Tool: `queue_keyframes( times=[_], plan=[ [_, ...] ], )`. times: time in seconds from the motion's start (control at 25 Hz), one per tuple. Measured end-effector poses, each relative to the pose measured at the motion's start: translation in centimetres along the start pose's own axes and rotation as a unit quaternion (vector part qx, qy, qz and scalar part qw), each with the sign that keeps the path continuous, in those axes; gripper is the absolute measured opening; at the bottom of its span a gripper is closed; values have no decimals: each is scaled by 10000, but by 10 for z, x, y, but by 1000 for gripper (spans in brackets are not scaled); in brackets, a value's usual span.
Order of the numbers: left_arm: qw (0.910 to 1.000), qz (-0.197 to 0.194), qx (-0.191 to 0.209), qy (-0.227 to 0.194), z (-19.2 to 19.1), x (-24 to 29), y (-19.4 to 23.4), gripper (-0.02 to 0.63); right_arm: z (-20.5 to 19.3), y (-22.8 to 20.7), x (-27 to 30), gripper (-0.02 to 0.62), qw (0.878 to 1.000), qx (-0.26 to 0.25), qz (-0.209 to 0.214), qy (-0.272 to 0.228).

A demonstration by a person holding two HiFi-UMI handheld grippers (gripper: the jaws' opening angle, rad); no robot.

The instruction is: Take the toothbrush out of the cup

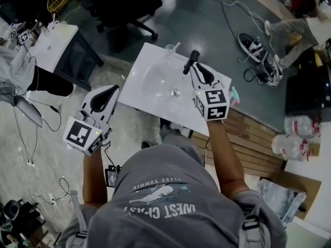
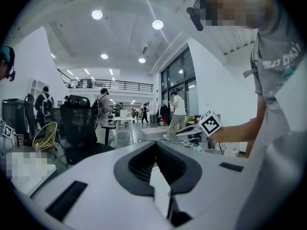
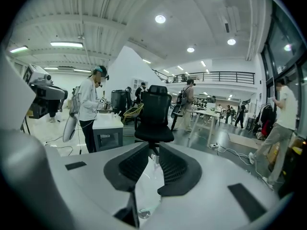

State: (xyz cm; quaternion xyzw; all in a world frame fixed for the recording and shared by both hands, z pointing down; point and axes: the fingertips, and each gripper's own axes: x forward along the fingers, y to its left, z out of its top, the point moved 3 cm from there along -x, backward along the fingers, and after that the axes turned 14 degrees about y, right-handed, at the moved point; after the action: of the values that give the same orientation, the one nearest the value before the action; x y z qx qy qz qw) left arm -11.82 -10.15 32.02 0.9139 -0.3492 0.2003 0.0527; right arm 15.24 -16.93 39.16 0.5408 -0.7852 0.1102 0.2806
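Now you are aiming the right gripper [image 1: 192,60], jaws released and empty, at the cup [image 1: 168,50]; be centring on the toothbrush [image 1: 175,46].

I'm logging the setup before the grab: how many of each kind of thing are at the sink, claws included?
Claws: 2 (left claw, right claw)
Sink: 1
Cup: 1
Toothbrush: 1
Teal-and-pink item at the sink's right edge: 1
Total: 6
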Motion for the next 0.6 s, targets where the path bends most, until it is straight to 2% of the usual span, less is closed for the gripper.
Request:
queue_keyframes(
  times=[0.6],
  plan=[
    [9996,89,-234,89,-11,11,22,-2,4,4,50,80,9994,31,276,224]
  ],
)
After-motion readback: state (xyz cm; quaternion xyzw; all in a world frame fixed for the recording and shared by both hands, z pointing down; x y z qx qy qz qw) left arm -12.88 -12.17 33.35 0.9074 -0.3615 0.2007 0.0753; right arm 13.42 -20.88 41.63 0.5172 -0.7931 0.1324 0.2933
